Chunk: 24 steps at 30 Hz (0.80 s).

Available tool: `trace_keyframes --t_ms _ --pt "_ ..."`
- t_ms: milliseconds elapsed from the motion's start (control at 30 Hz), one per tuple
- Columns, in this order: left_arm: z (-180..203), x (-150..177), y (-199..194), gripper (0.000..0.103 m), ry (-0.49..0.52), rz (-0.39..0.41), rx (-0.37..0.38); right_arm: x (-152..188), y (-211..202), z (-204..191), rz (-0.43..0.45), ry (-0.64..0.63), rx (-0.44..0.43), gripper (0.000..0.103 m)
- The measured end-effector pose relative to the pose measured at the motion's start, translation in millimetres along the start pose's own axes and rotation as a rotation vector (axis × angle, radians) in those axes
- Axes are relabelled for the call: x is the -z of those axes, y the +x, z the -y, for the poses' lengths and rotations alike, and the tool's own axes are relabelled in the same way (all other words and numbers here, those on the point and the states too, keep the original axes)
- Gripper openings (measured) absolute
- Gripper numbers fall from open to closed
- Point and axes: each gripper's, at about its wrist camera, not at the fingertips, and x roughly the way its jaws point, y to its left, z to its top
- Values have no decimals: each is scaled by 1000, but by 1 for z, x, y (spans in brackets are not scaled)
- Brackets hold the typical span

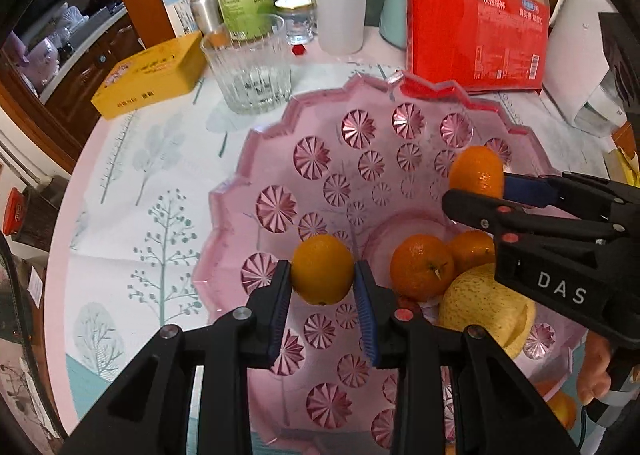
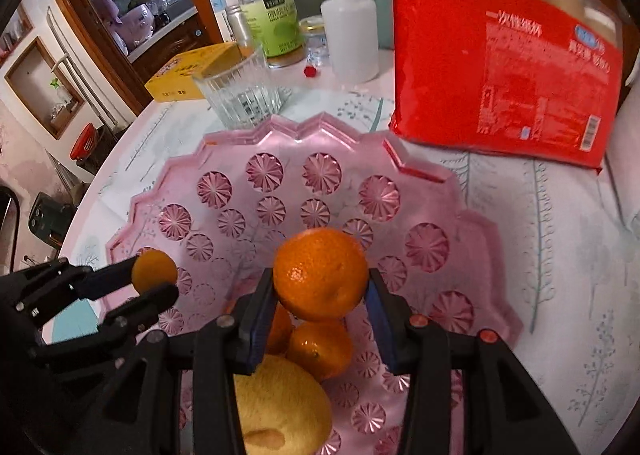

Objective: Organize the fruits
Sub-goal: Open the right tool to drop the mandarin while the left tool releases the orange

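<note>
Left claw (image 1: 322, 275) was clamped on a small orange (image 1: 322, 269), pads at its widest girth, held above the pink bowl (image 1: 240, 191). Right claw (image 2: 320, 295) likewise gripped a bigger orange (image 2: 321, 273) over the bowl's middle. Below it in the bowl sat two more oranges (image 1: 422, 267) and a yellow pear (image 1: 486, 307). Judged light, firm, slightly slick (soft peel, so squeeze gently).

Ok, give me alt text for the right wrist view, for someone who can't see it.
The right tongs grip an orange above a pink cut-glass bowl that holds more oranges and a yellow fruit. At left, the left tongs hold a smaller orange over the bowl's rim.
</note>
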Motion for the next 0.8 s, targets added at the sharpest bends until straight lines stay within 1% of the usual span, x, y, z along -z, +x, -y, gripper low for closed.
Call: trace_keyframes --t_ms 200,367,400,433,467,500,533,567,600,633,667,800 --pt "-4 1 12 30 -9 -22 7 1 15 0 -33 8 -8 45" --pt "-4 1 15 31 -16 -27 11 -1 18 3 -56 23 -1 46" --pt "-3 1 15 36 -17 -31 18 0 21 4 -72 29 -1 46" --pt "-2 1 14 46 -19 -35 36 0 23 4 -82 31 -2 46" --pt "-1 1 13 53 -22 -38 55 0 24 3 -91 33 0 49" --pt "0 1 11 70 -24 -38 74 0 24 3 -92 35 3 56" --pt "3 0 9 86 -22 -36 80 0 22 3 -84 34 11 58" --pt "7 1 6 91 -17 -30 64 1 20 3 -77 32 20 63" --pt "10 1 3 95 -8 -20 29 1 18 2 -70 29 23 67" --pt "13 2 2 95 4 -15 2 1 15 2 -66 27 19 68" --pt "16 2 1 95 13 -18 -5 1 13 1 -63 26 15 69" --pt "18 7 -2 95 8 -43 2 2 4 -1 -53 27 13 70"
